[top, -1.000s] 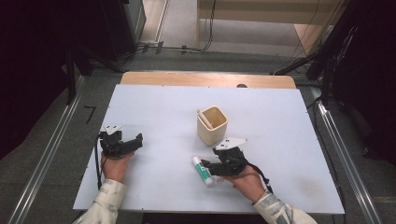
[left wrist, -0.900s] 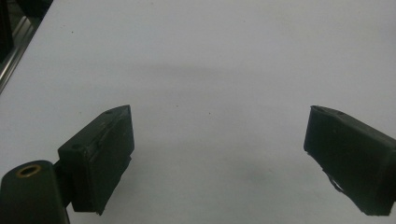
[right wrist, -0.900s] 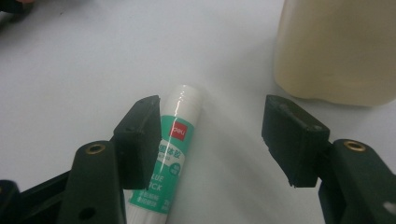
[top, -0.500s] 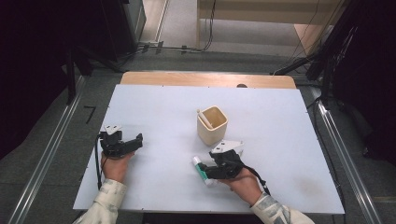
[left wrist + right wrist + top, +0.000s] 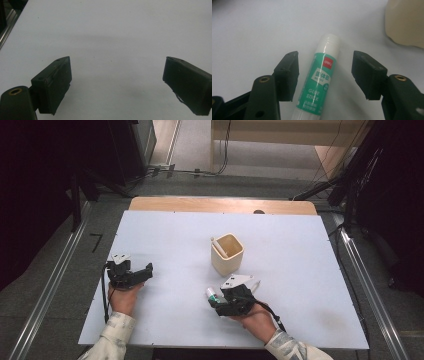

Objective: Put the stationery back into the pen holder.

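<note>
A green and white glue stick point(image 5: 320, 80) lies flat on the white table, its white cap pointing away from me. My right gripper point(image 5: 324, 68) straddles it with open jaws, and a gap shows on both sides of the stick. From above, the glue stick point(image 5: 212, 294) pokes out to the left of the right gripper point(image 5: 220, 301), just in front of a beige square cup point(image 5: 227, 254) that holds a pale stick. My left gripper point(image 5: 146, 271) rests at the table's left, open wide over bare tabletop, with nothing between its jaws point(image 5: 116, 75).
The white table top point(image 5: 300, 250) lies on a wooden board whose far edge point(image 5: 220, 204) shows. Metal rails run along the floor on both sides. The beige cup's corner point(image 5: 407, 22) is close at the upper right in the right gripper view.
The right gripper has shifted slightly toward the person and settled over the glue stick. The left gripper has stayed still.
</note>
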`<state>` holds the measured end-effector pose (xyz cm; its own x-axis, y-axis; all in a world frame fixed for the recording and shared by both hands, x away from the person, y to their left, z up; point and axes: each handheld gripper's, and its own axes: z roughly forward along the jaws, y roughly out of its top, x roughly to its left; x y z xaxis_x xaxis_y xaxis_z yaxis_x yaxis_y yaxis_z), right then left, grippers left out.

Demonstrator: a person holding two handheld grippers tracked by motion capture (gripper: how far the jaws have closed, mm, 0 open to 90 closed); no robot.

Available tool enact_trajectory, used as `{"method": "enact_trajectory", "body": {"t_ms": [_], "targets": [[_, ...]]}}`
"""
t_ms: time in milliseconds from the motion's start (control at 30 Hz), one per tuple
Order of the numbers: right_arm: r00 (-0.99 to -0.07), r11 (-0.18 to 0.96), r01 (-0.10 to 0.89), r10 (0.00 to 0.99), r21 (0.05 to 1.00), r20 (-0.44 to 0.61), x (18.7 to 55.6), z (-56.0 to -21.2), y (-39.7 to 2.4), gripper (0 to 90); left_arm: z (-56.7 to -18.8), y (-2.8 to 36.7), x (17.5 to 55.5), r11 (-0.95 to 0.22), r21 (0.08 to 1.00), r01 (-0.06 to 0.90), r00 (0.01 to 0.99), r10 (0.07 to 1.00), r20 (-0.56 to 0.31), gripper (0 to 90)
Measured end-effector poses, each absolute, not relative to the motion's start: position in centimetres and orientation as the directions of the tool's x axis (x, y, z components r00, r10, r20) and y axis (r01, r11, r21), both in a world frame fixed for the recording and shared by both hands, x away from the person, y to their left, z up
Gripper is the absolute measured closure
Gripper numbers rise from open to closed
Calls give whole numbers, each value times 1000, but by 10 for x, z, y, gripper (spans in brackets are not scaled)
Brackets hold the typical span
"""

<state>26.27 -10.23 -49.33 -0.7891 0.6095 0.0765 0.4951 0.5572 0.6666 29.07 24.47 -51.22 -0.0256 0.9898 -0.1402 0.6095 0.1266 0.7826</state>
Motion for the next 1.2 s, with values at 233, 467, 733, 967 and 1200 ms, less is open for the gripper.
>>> {"method": "enact_trajectory", "body": {"t_ms": [233, 467, 733, 967, 1200], "targets": [[-798, 572, 492, 598, 656, 77, 261, -498, -98, 370, -512, 245, 291, 127, 783, 609, -25, 990, -141, 94], [-801, 584, 492, 595, 646, 72, 260, -501, -96, 358, -512, 245, 291, 126, 783, 609, -24, 990, -140, 94], [-804, 596, 492, 591, 635, 68, 259, -505, -92, 357, -512, 245, 291, 128, 783, 609, -27, 990, -141, 94], [-803, 608, 494, 593, 622, 59, 257, -507, -90, 363, -512, 245, 290, 127, 782, 610, -25, 990, -142, 94], [-803, 621, 476, 596, 623, 19, 254, -508, -88, 383, -512, 245, 291, 130, 783, 609, -26, 989, -144, 94]]}}
